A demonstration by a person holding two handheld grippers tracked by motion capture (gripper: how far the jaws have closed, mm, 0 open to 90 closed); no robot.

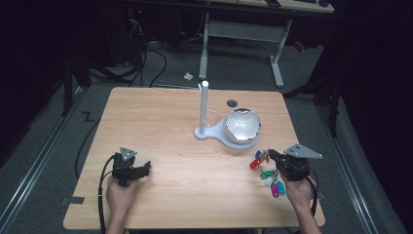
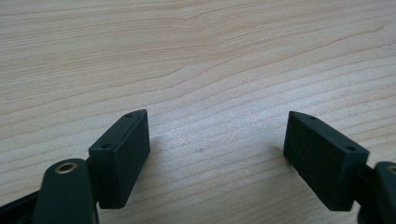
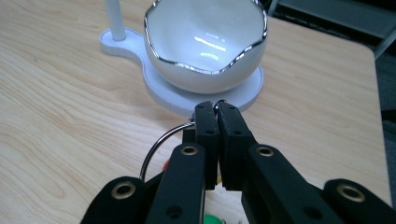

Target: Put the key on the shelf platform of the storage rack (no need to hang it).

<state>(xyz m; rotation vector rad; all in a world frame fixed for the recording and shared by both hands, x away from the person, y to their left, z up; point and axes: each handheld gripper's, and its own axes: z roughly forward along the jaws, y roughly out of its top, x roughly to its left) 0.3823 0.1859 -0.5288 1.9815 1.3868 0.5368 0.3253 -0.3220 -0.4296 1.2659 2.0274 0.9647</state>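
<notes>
Pinching the key ring (image 3: 161, 140) in my right hand-held gripper (image 3: 217, 106), left hand-held gripper (image 2: 217, 154) spread idle, I judge lifting toward the bowl (image 3: 205, 42) comes next.

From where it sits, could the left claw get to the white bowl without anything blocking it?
Probably yes. The left claw is open and holds nothing, and bare table lies between it and the bowl. The stand's post rises just left of the bowl, so coming in from the near side looks safer.

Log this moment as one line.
left gripper: open, empty, over table | right gripper: shut on key ring | bowl: on white stand
</notes>
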